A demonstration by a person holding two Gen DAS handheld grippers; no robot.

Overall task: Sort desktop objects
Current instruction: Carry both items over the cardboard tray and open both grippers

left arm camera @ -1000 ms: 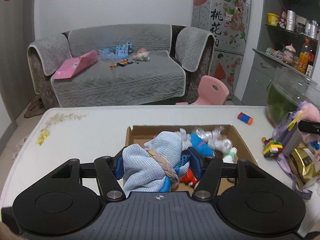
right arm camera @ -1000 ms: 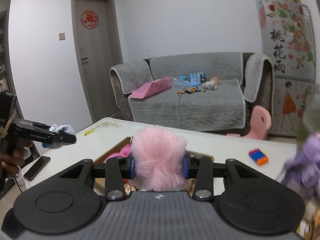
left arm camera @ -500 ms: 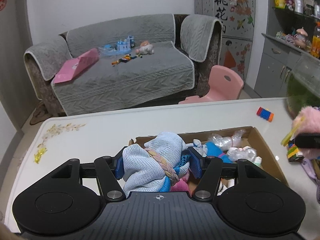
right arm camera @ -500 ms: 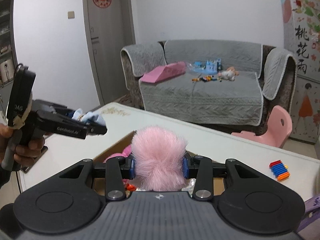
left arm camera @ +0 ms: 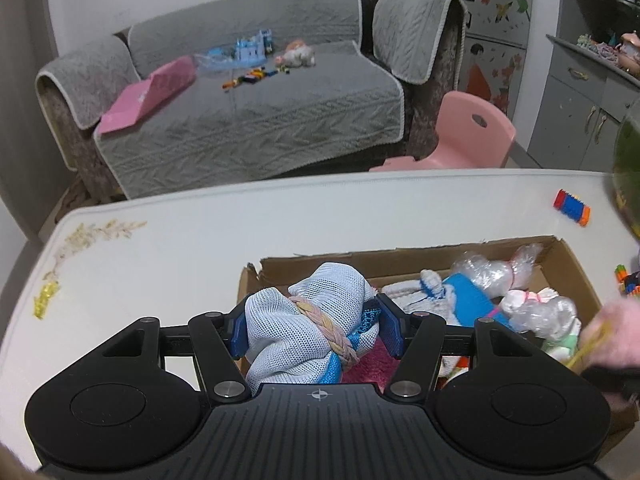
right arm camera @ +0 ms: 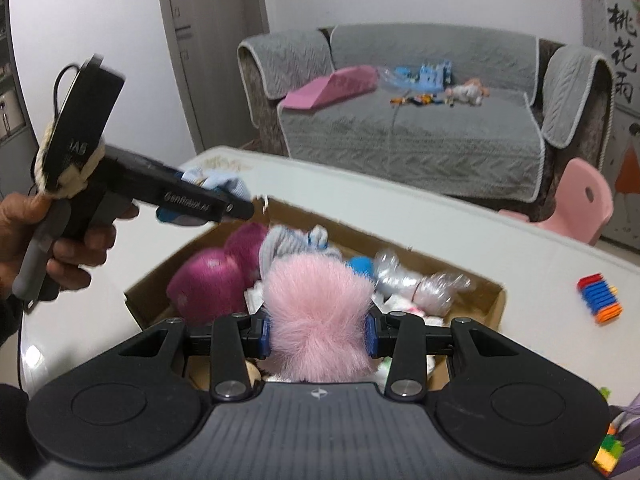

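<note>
My left gripper [left arm camera: 312, 328] is shut on a light blue mesh bundle [left arm camera: 308, 320] tied with a braided band, held above the left end of an open cardboard box [left arm camera: 400, 258]. From the right wrist view this gripper [right arm camera: 240, 210] hangs over the box's left rim [right arm camera: 148, 284]. My right gripper [right arm camera: 318, 332] is shut on a fluffy pink pompom [right arm camera: 318, 312], above the box's near side. The pompom shows blurred at the right edge of the left wrist view [left arm camera: 616, 332]. The box holds magenta plush balls [right arm camera: 208, 280], plastic-wrapped toys [left arm camera: 496, 272] and a blue item [left arm camera: 468, 292].
The box sits on a white table [left arm camera: 168, 248]. A striped block toy [right arm camera: 599, 297] lies on the table right of the box, and more bricks [right arm camera: 608, 452] sit at the near right. A grey sofa [left arm camera: 248, 92] and a pink chair [left arm camera: 472, 128] stand beyond the table.
Both grippers have moved in over the box with their loads. The left gripper now sits closer to the box's left rim, and the right gripper tips down toward the box.
</note>
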